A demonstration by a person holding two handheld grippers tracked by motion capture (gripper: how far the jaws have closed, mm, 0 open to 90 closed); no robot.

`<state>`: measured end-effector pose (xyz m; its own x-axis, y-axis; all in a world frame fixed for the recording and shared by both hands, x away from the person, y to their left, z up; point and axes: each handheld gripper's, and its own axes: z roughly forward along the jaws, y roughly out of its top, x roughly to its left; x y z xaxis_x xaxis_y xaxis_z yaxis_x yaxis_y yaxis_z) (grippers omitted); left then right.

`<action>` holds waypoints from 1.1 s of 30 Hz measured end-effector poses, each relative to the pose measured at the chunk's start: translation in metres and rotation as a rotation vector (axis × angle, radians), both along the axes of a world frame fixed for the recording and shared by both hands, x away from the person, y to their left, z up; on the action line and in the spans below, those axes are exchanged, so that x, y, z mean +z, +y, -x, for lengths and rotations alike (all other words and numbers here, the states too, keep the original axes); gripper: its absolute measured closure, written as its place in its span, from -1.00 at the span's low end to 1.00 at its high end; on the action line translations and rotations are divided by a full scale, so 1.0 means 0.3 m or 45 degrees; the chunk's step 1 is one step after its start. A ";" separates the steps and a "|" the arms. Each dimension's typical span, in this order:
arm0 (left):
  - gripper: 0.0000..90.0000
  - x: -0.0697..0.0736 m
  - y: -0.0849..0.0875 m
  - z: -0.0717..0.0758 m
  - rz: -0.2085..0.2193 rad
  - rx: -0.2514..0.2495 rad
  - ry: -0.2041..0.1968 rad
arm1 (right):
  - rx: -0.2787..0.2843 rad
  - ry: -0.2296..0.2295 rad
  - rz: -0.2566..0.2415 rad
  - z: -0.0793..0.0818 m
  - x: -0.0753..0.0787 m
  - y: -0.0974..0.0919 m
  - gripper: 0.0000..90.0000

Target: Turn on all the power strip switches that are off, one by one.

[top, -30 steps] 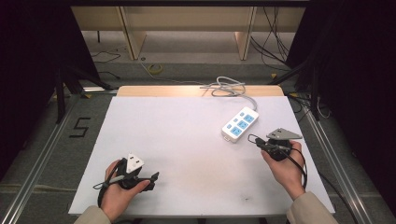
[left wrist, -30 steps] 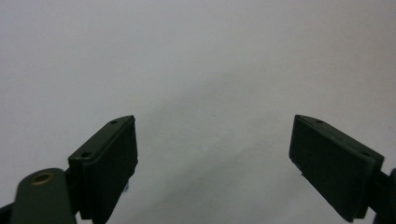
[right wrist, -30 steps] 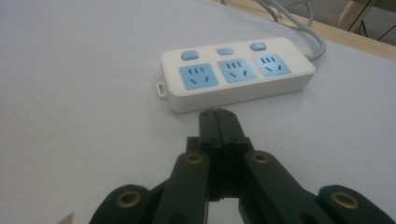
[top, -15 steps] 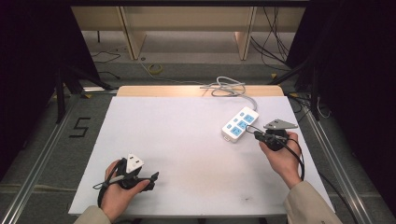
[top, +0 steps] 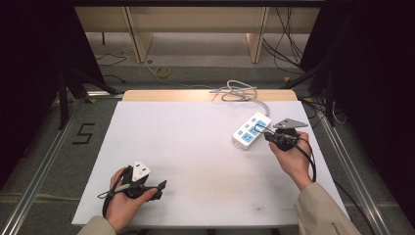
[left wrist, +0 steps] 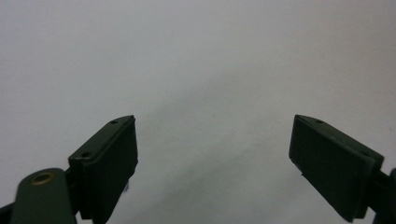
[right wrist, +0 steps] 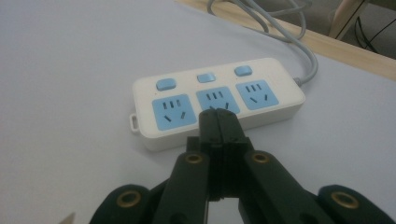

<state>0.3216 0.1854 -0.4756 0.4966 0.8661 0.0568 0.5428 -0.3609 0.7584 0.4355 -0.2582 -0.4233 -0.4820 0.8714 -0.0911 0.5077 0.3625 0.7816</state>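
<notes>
The person's left hand (top: 123, 199) rests near the front-left corner of the flat white rectangular table top (top: 195, 147), palm inward, wrapped around the black two-jaw left gripper (top: 159, 188), which carries a pale three-cornered plate on top. Its jaws point toward the table's right side and stand wide apart, with bare surface between them in the left gripper view (left wrist: 215, 163). The right hand (top: 293, 159), coming out of a beige sleeve (top: 320, 213), reaches forward along the table's right edge and holds the black right gripper (top: 266, 134) with a grey plate on top. Its jaws are pressed together, tips meeting (right wrist: 218, 122), angled toward the table's far-left.
</notes>
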 end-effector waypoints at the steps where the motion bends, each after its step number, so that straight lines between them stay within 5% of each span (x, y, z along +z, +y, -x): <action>1: -0.66 0.000 0.000 0.000 0.000 0.000 0.000 | -0.003 0.001 0.000 -0.003 0.000 0.002 1.00; 33: -0.66 -0.003 0.001 -0.001 -0.006 -0.004 0.006 | -0.021 0.040 0.013 -0.129 -0.010 0.038 1.00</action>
<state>0.3219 0.1857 -0.4765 0.4997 0.8642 0.0583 0.5454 -0.3662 0.7540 0.4741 -0.2467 -0.4262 -0.4704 0.8784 -0.0849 0.5378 0.3616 0.7616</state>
